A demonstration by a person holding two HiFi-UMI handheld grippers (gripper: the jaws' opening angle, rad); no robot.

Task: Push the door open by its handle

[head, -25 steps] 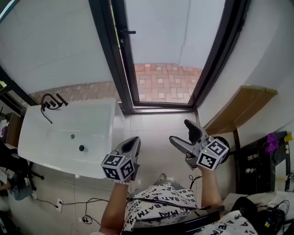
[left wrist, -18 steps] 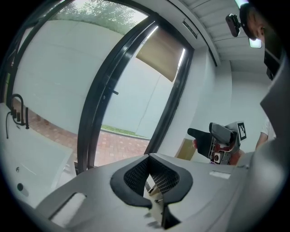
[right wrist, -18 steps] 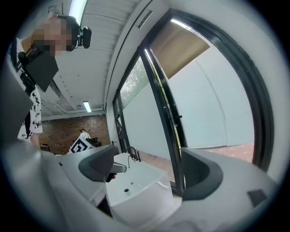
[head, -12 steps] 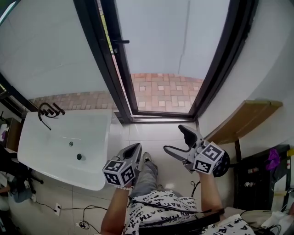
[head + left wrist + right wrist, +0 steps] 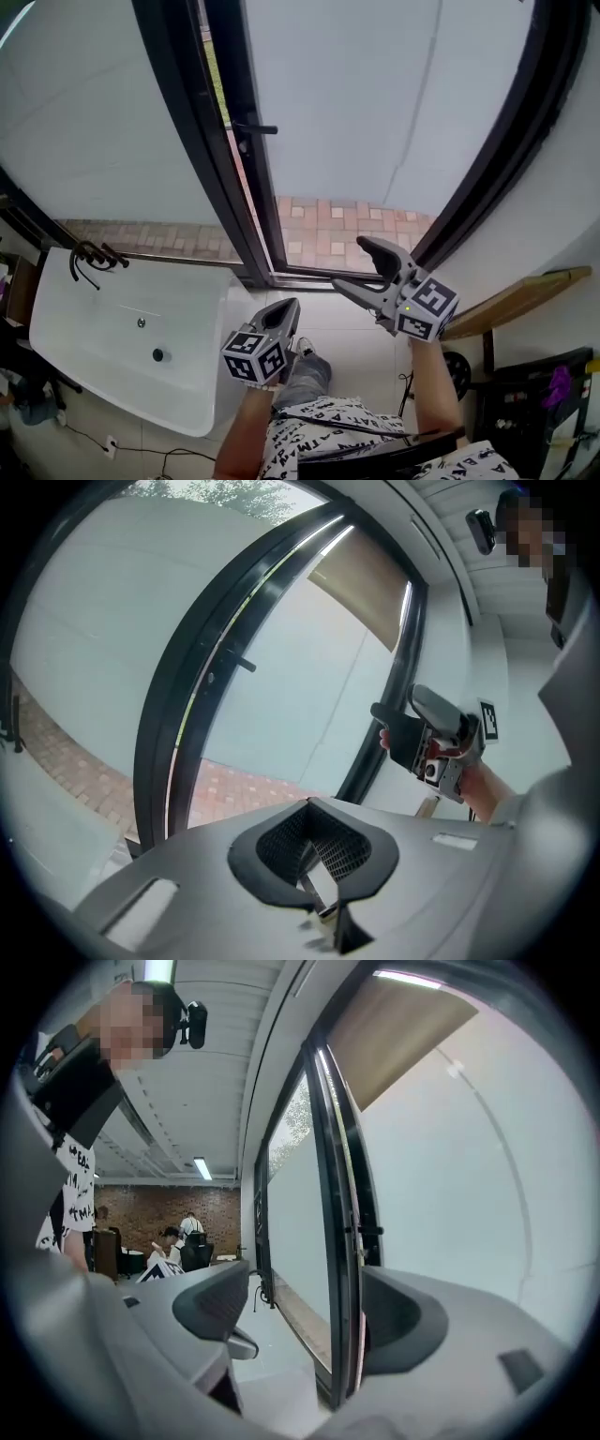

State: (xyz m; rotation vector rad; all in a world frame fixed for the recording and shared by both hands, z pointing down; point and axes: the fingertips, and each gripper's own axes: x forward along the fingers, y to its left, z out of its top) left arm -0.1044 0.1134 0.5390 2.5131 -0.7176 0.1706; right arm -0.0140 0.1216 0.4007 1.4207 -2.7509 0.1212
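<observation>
A short black door handle sticks out sideways from the dark frame of a tall glass door, roughly halfway up the visible frame. Through the glass, a pale wall and red brick paving show outside.

Neither gripper touches the handle. In the head view both are held low, well apart from it. The right gripper is below and to the right of the handle, pointing toward the door. Its fingers stand apart with nothing between them, and they have just been closing a little. In the right gripper view, the door's dark edge and the handle show through the gap between the fingers, farther off.

The left gripper is lower, beside the right one, with its fingers closed together and holding nothing. In its own view the handle sits up and to the left, far from the fingers.

To the left is a white sink with a black tap. A wooden shelf is on the right.
</observation>
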